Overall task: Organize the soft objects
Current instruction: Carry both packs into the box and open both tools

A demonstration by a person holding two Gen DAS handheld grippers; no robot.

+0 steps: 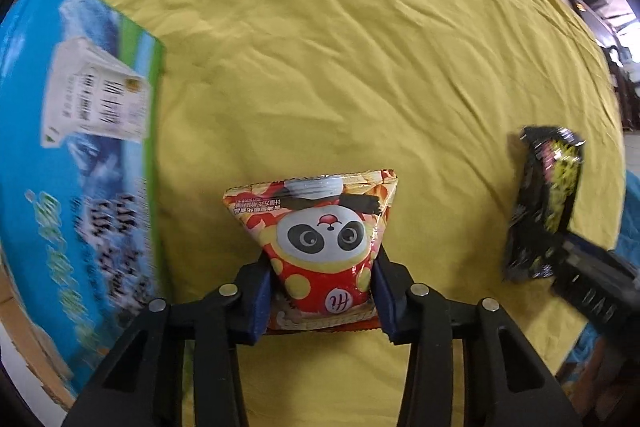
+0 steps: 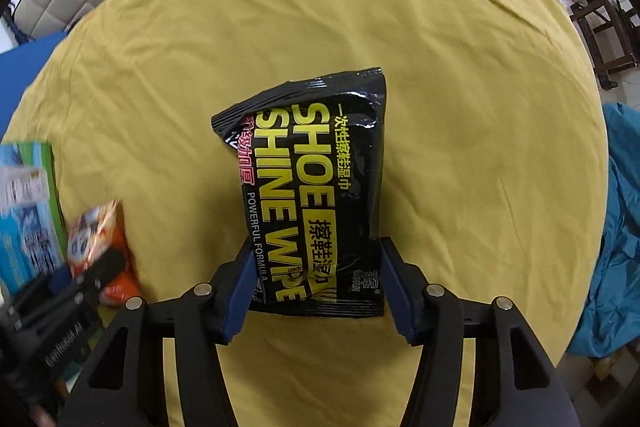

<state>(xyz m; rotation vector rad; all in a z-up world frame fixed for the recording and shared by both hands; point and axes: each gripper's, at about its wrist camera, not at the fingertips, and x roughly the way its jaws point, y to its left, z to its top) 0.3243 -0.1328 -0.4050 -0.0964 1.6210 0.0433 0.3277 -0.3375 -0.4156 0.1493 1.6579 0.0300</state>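
Packets gripped, none yet stowed in the blue printed cardboard box (image 1: 72, 167).
Red panda-print snack bag (image 1: 320, 247) is clamped by the left gripper (image 1: 320, 303); black glossy shoe-wipe pack (image 2: 316, 195) by the right gripper (image 2: 316, 291), right of that box.

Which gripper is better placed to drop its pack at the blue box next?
Left, likely. The left gripper, jaws shut on the panda snack pack, sits right beside the blue box. The right gripper holds the shoe wipes pack farther away.

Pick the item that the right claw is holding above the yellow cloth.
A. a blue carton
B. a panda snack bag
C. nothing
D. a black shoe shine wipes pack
D: the right claw is closed on the black shoe shine wipes pack, its lower end pinched between the blue pads.
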